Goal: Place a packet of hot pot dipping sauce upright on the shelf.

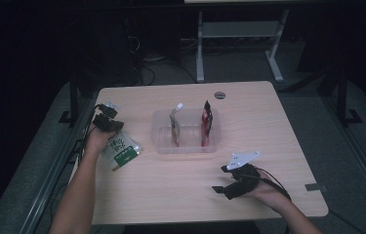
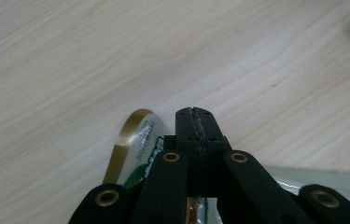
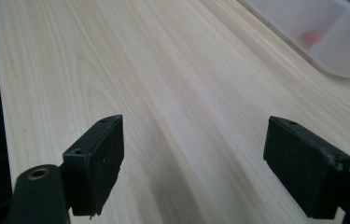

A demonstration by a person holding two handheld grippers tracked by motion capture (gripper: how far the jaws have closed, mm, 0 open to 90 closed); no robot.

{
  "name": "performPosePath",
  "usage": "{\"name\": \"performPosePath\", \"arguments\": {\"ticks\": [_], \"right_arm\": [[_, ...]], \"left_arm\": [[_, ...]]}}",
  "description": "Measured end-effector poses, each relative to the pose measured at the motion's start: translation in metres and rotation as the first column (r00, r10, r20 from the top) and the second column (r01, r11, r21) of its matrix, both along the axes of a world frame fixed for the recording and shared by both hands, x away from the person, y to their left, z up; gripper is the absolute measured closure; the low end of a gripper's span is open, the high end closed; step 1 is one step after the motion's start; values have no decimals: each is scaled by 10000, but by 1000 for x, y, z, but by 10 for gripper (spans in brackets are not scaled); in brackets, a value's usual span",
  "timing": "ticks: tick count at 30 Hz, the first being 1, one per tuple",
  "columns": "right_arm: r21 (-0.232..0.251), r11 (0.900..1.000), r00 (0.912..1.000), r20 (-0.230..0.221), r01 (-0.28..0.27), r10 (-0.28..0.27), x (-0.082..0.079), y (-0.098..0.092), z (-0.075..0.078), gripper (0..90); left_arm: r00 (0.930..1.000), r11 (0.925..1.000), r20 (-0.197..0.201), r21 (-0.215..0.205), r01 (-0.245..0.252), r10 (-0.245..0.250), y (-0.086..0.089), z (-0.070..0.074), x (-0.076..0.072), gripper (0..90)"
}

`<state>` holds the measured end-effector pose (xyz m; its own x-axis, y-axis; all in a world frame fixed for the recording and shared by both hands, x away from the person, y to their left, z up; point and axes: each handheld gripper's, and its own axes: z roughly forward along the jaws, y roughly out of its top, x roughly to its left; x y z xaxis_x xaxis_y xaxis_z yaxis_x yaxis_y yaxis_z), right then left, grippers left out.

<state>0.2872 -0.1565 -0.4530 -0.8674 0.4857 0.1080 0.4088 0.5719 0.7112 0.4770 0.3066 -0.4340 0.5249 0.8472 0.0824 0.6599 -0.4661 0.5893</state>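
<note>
Gripping a green-and-white packet (image 1: 122,152) at the table's (image 1: 171,195) left edge in the high view, left gripper (image 2: 195,125) pinched tight on its film up close, right gripper (image 3: 193,163) gaping wide, empty.

The clear bin (image 1: 186,144) stands mid-table as the main obstacle, with two upright pouches (image 1: 207,122) rising above its rim. Left of the bin, a green-and-white packet (image 1: 122,152) and the left gripper (image 1: 106,122) occupy the table edge. Right of the bin and in front of it, bare wood lies open around the right gripper (image 1: 227,183).
</note>
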Motion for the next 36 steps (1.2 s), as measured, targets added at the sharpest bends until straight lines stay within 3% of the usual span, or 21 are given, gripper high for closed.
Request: {"name": "performPosePath", "arguments": {"ticks": [7, 13, 18, 24, 28, 30, 33, 36], "right_arm": [[-13, 10000, 9999, -107, 66, -66, -1, -1, -1, 199], [-46, 10000, 9998, -159, 89, -90, -1, 0, -2, 200], [-83, 10000, 9998, -174, 45, -46, -1, 1, -2, 201], [-104, 9999, 9998, -176, 0, -2, -2, 3, -2, 201], [-112, 9999, 9999, -156, -42, 40, -3, 3, -1, 201], [-118, 9999, 9999, -158, -27, 25, -3, 3, -1, 201], [-111, 9999, 9999, -156, 2, -4, -3, 2, -1, 201], [-107, 9999, 9999, -165, -5, 3, -3, 2, -1, 201]], "left_arm": [[9985, 9993, -532, 350, -139, 157, 12, -3, -1, 896], [9962, 9991, -760, 52, -417, 420, 32, -2, -12, 895], [9947, 9994, -990, -191, -280, 260, 43, -1, -30, 896], [9942, 9980, -1075, -634, 34, -102, 44, -5, -54, 896], [9953, 9952, -845, -896, 404, -481, 38, -4, -71, 895], [9982, 9957, -431, -841, 379, -417, 43, 6, -78, 895], [9997, 9975, 178, -694, -150, 162, 58, 15, -83, 895], [9946, 9934, 311, -600, -973, 993, 76, 11, -85, 895]]}}
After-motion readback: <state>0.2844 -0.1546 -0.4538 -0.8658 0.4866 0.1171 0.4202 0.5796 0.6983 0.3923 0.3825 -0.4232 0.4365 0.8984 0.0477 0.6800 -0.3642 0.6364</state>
